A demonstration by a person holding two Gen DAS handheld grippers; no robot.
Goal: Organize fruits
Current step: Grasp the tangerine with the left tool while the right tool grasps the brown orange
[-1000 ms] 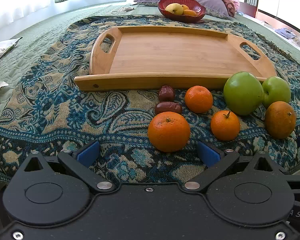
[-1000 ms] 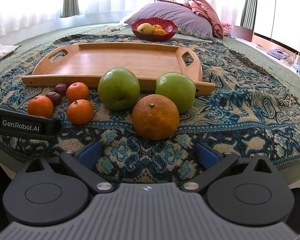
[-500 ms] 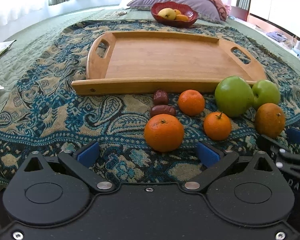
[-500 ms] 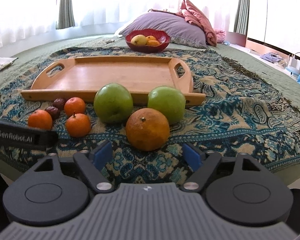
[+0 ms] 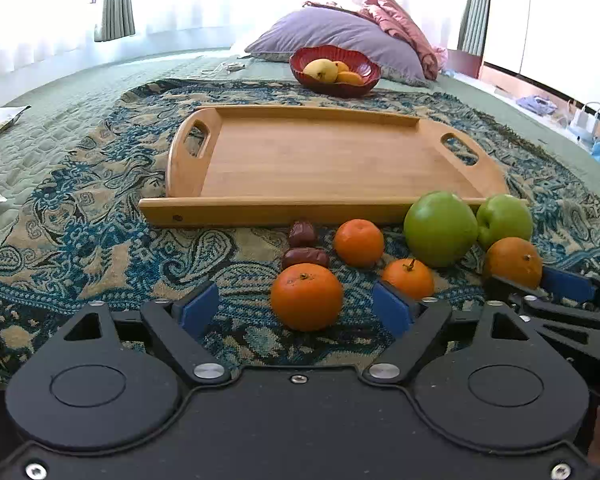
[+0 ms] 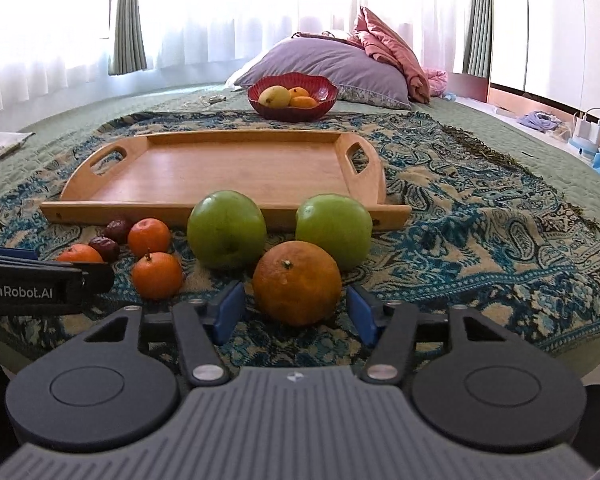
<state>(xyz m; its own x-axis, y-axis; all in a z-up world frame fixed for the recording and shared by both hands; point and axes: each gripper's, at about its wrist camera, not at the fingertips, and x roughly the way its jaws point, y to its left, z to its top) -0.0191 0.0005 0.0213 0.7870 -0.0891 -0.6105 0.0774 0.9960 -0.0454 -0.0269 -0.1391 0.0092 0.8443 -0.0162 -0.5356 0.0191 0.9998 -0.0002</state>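
An empty wooden tray (image 5: 320,160) (image 6: 228,168) lies on a patterned blanket. In front of it are two green apples (image 5: 440,228) (image 6: 227,229), a dull large orange (image 6: 297,283) (image 5: 514,261), three smaller oranges and two dark dates (image 5: 305,257). My left gripper (image 5: 296,310) is open, with the nearest bright orange (image 5: 306,296) between its blue pads, apart from both. My right gripper (image 6: 296,314) is open, its pads either side of the dull orange without touching it.
A red bowl (image 5: 335,70) (image 6: 292,96) with yellow and orange fruit stands behind the tray, in front of a purple pillow (image 6: 332,66). The blanket's front edge runs just below the grippers. Crumpled paper (image 5: 0,122) lies at the far left.
Both grippers have moved forward and lower toward the fruit. The right gripper's pads have narrowed around the dull orange. The left gripper now brackets the nearest bright orange.
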